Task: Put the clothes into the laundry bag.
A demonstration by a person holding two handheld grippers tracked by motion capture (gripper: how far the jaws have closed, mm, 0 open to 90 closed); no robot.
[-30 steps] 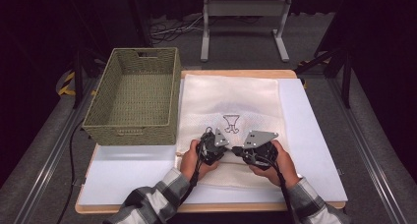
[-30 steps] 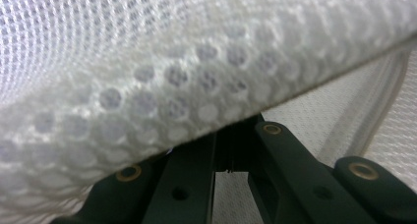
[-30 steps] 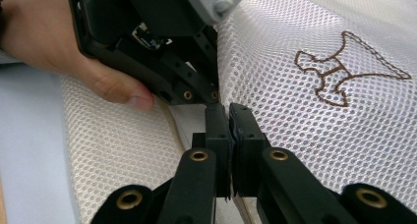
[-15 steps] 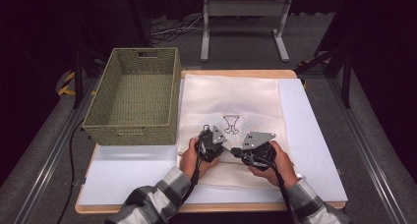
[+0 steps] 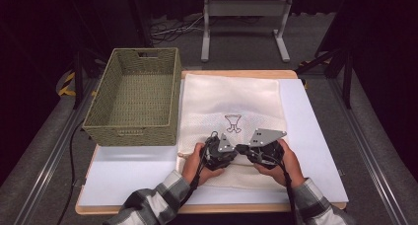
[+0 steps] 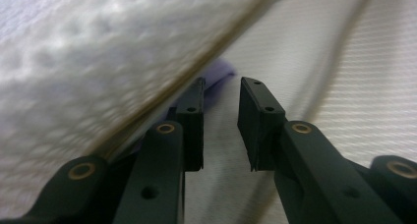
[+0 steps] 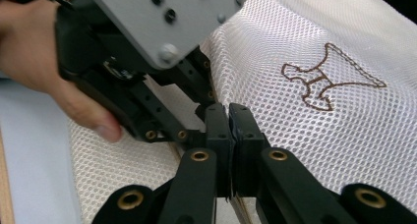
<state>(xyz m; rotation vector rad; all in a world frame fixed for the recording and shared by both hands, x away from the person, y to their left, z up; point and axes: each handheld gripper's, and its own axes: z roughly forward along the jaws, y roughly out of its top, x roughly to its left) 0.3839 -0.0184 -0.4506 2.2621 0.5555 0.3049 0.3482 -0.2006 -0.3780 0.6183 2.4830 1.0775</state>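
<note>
A white mesh bag [image 5: 231, 99] with a brown stitched emblem [image 5: 232, 123] lies flat on the table. Both grippers meet at its near part, just below the emblem. My right gripper [image 7: 227, 108] is shut on the bag's mesh [image 7: 305, 135] at a brown-trimmed edge. In the high view it [image 5: 245, 148] points left. My left gripper [image 6: 221, 94] stands open, with lifted mesh [image 6: 88, 62] over its left jaw and a blurred purple thing [image 6: 220, 75] just beyond the tips. In the high view the left gripper [image 5: 231, 148] points right, tip to tip with the other.
A woven green basket [image 5: 130, 131] stands left of the bag, touching its edge. The bag rests on a white board [image 5: 308, 131] over a wooden tabletop. A metal stand [image 5: 244, 18] and cables lie on the floor behind.
Both hands have shifted slightly toward the near edge of the table, still together at the bag's near part.
</note>
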